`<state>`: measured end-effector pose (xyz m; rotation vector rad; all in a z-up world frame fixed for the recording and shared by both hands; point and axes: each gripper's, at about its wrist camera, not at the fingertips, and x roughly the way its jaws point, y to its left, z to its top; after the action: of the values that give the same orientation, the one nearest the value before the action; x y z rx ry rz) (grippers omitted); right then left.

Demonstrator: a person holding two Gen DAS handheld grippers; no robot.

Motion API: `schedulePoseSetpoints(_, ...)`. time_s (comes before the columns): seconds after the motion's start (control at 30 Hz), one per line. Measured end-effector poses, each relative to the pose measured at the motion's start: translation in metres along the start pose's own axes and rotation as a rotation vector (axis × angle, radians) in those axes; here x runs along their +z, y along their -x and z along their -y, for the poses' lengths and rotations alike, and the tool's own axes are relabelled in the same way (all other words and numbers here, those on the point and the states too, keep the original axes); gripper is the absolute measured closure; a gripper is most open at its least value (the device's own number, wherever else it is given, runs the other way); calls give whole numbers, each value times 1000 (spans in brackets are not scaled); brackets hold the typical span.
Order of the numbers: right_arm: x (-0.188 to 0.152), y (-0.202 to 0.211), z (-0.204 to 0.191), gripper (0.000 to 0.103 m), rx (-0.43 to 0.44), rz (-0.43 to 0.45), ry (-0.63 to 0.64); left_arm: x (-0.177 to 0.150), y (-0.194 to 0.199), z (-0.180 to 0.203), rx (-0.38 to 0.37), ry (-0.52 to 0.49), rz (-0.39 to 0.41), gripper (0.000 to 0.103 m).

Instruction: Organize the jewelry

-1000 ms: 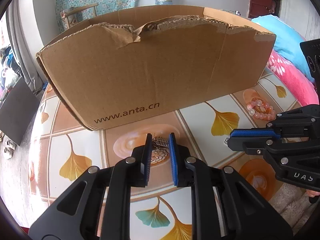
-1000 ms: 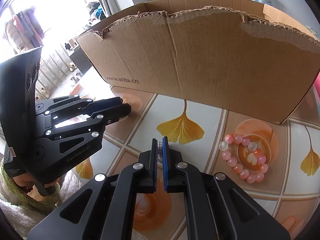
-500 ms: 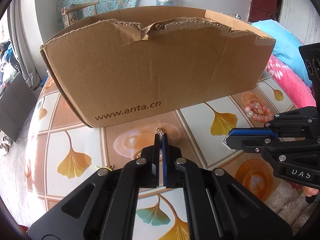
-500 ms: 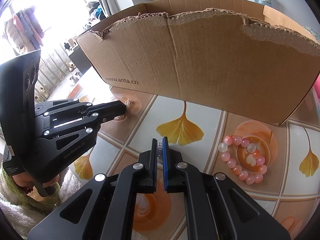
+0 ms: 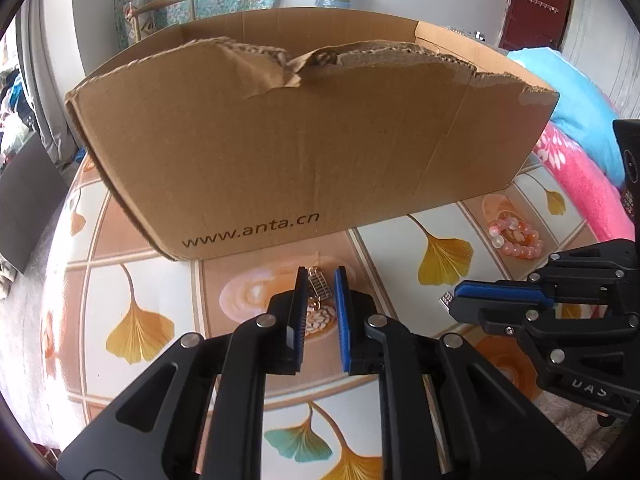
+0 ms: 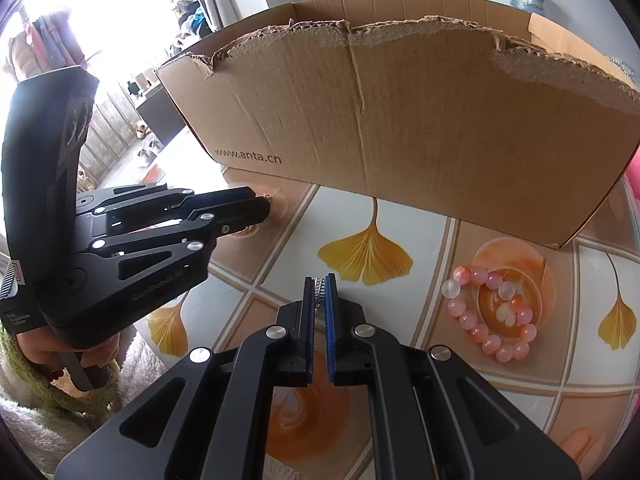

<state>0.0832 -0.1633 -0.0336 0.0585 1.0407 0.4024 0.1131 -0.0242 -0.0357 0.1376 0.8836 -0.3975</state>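
Observation:
A brown cardboard box [image 5: 304,152] printed "www.anta.cn" stands at the back of the table; it also shows in the right wrist view [image 6: 400,128]. My left gripper [image 5: 320,280] is open, with a small gold ladder-shaped charm [image 5: 318,290] hanging between its pads against the left one. It also shows in the right wrist view [image 6: 256,208]. My right gripper [image 6: 319,282] is shut on a small silver piece of jewelry [image 6: 319,286], and shows at the right of the left wrist view [image 5: 454,300]. A pink bead bracelet [image 6: 492,316] lies on the table to the right, also in the left wrist view [image 5: 514,236].
The table [image 5: 132,280] has a glossy cover with ginkgo leaves and orange cups. A pink and blue blanket [image 5: 576,152] lies at the right. A wooden chair [image 5: 164,4] and a blue curtain stand behind the box.
My left gripper was open around the gold charm, shut on it, and has opened again a little higher. My right gripper has stayed shut and almost still.

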Motion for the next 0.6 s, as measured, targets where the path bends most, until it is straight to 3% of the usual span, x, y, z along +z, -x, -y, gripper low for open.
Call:
schedulePoseSetpoints(0.2, -2, -1, -1, 98, -2, 6, -2, 2, -3, 7, 44, -40, 16, 95)
schedulePoseSetpoints(0.6, -4, 12, 2, 98, -4, 30, -5, -4, 2, 3, 12, -26, 32, 98)
